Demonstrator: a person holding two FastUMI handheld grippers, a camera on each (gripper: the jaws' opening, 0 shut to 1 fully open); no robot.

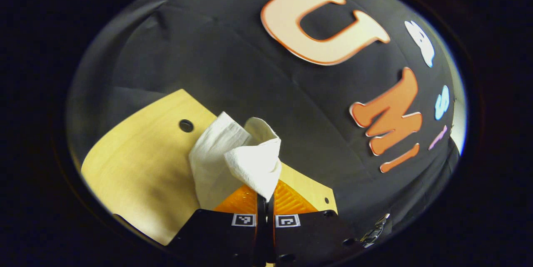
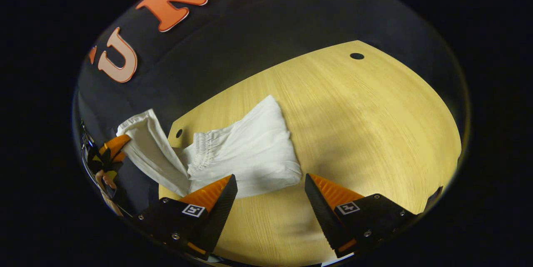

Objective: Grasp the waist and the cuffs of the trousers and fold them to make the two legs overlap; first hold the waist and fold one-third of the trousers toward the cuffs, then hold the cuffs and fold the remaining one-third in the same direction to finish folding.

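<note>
My left gripper (image 1: 265,200) was clamped on a cuff of the white crinkled cotton trousers (image 2: 245,154), lifted at lower centre; my right gripper (image 2: 270,192) gaped empty above bare pale wooden tabletop (image 2: 374,113) beside the trousers' edge.

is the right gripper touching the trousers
Apart. In the right gripper view the right gripper stands open above the table, the trousers lying beyond its fingertips, ungrasped.

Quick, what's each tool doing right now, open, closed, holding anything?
Left tool: closed on a bunched end of the white trousers, lifted off the table.
Right tool: open, holding nothing, above the table near the trousers.
</note>
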